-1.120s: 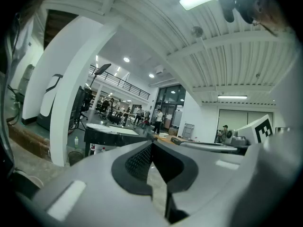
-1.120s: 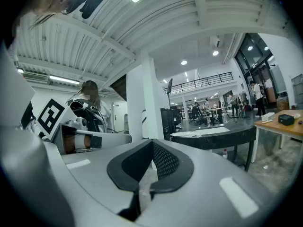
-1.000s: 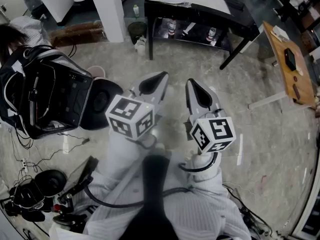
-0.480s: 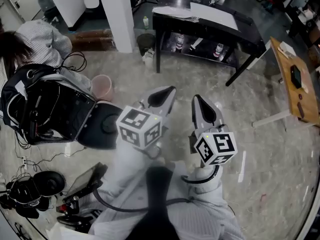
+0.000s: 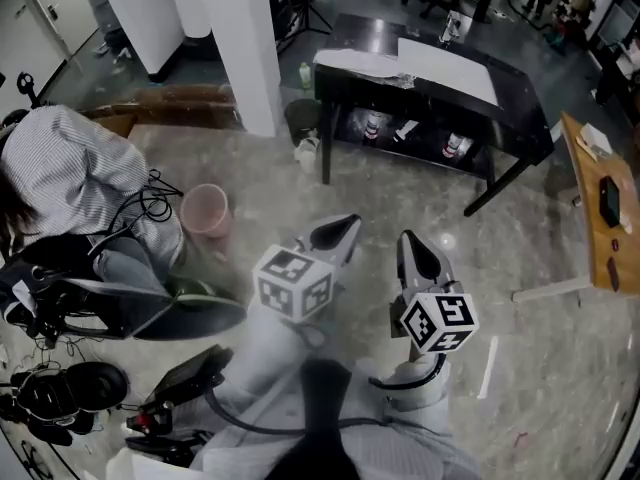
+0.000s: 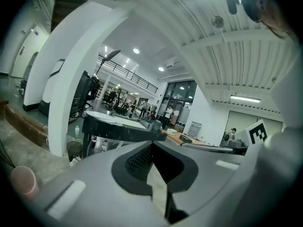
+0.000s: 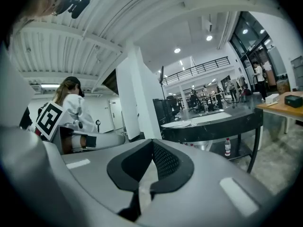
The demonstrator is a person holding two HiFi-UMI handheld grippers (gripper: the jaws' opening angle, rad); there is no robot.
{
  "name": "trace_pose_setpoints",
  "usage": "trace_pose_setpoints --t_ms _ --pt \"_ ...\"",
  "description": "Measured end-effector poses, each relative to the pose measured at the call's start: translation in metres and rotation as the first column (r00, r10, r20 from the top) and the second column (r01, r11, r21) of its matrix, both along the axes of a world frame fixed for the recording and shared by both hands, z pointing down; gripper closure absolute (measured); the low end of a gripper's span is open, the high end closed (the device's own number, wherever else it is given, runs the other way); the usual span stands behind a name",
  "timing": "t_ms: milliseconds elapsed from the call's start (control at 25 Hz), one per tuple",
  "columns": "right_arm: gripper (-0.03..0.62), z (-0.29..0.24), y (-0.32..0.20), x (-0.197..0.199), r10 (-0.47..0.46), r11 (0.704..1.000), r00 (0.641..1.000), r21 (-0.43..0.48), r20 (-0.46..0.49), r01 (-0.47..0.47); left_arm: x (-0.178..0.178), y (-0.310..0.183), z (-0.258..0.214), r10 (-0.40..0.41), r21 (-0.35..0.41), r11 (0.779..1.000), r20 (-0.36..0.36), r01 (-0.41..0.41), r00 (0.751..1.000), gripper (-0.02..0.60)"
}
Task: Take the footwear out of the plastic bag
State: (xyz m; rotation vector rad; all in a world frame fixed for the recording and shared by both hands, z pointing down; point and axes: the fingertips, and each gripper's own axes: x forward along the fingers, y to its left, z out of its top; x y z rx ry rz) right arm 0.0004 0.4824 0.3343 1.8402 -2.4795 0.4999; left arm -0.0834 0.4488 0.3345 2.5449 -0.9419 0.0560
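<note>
Both grippers are held up in front of me over the floor, side by side and pointing toward a black table. The left gripper is shut with nothing between its pads. The right gripper is also shut and empty, its pads pressed together. On the table's left end lies a crumpled white thing beside a flat white sheet; I cannot tell whether it is the plastic bag. No footwear shows in any view.
A white pillar stands left of the table, with a dark bin at its foot. A pink bucket, a crouching person, an open black case and cabled gear fill the left. A wooden table stands right.
The head view has swung forward and up: the black table and pillar now sit lower and larger in frame, the grippers lower. The crouching person has come into view at left. Both grippers stay shut.
</note>
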Motion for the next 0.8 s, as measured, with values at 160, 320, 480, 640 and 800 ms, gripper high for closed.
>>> trace_pose_setpoints --t_ms 160,320,480,640,800 --pt "0.580 -0.006 -0.107 0.017 -0.019 1.000 1.000 0.014 0.009 0.019 0.012 -0.104 -0.010 -0.019 0.015 1.000 -0.010 0.019 1.000 0.580" --pt "0.580 -0.022 -0.207 0.037 -0.018 0.999 1.000 0.026 0.008 0.018 0.034 -0.207 -0.034 -0.007 0.039 0.999 -0.031 0.008 0.999 0.580" --pt "0.580 -0.014 -0.287 0.060 -0.004 1.000 1.000 0.003 0.002 0.004 0.056 -0.292 -0.031 -0.008 0.034 0.999 -0.031 0.009 0.999 0.580" --pt "0.580 0.009 -0.362 0.089 0.006 0.999 1.000 -0.043 0.017 -0.005 0.072 -0.363 -0.003 -0.022 -0.012 1.000 -0.015 0.022 1.000 0.580" --pt "0.580 0.025 -0.448 0.120 -0.015 0.997 1.000 -0.071 0.023 0.017 0.089 -0.450 0.012 -0.062 -0.039 0.997 -0.008 0.061 0.998 0.580"
